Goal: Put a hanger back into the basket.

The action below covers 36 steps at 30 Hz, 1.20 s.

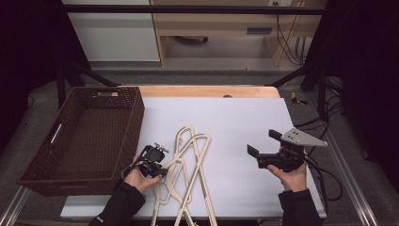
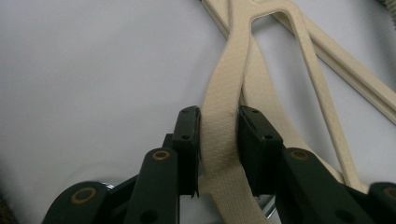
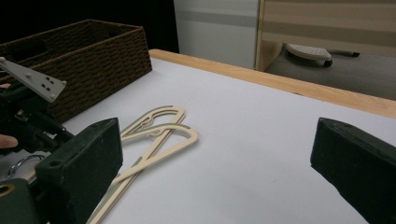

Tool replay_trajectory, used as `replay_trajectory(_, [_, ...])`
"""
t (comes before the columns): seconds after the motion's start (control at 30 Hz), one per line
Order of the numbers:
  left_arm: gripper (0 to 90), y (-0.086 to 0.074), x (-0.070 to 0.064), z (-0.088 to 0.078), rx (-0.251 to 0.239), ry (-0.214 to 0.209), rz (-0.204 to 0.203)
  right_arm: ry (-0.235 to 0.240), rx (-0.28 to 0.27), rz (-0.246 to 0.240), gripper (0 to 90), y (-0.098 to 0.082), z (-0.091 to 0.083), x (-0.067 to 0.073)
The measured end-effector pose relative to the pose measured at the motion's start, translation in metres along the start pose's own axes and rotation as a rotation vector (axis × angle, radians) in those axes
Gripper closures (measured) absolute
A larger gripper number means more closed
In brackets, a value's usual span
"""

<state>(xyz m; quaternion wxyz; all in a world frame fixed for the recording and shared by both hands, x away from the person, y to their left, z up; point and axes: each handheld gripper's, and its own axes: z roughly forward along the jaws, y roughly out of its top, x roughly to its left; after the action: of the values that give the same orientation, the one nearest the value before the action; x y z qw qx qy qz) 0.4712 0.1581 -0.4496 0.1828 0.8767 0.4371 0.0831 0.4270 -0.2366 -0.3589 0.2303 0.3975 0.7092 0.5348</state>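
Left hand-held gripper point(image 2: 219, 151) pinching the flat arm of a cream hanger point(image 2: 223, 135), light, stiff, slick; right hand-held gripper point(image 1: 263, 147) gaping wide, holding nothing.

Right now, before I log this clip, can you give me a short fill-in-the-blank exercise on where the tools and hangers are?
1. The left tool is shut on a cream plastic ____.
2. The right tool holds nothing and its jaws stand ____.
3. The dark brown woven basket sits at the ____ edge of the white table sheet, seen in the high view.
4. The hangers lie on the sheet, ____ the basket.

Missing words: hanger; open; left; outside
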Motion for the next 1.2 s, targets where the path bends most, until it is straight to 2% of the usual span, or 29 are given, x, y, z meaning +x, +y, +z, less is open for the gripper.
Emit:
replay_trajectory(0.17, [70.7, 0.0, 0.0, 0.0, 0.004, 0.006, -0.006, 0.0, 0.0, 0.001, 2.6, 0.0, 0.0, 0.0])
replay_trajectory(0.47, [72.3, 0.002, -0.005, 0.0, 0.022, 0.043, 0.0, 0.002, 0.0, 0.0, 2.6, 0.0, 0.001, 0.001])
replay_trajectory(0.73, [72.4, 0.002, -0.007, -0.007, 0.001, 0.03, -0.009, 0.001, 0.001, -0.005, 2.6, 0.0, -0.001, -0.001])
replay_trajectory(1.03, [72.5, 0.001, -0.006, -0.034, -0.102, -0.006, -0.017, 0.001, 0.002, -0.006, 2.6, 0.0, -0.001, -0.001])
replay_trajectory(1.2, [72.5, 0.001, -0.012, -0.056, -0.172, -0.007, 0.004, 0.001, 0.0, -0.007, 2.6, 0.0, -0.001, -0.001])
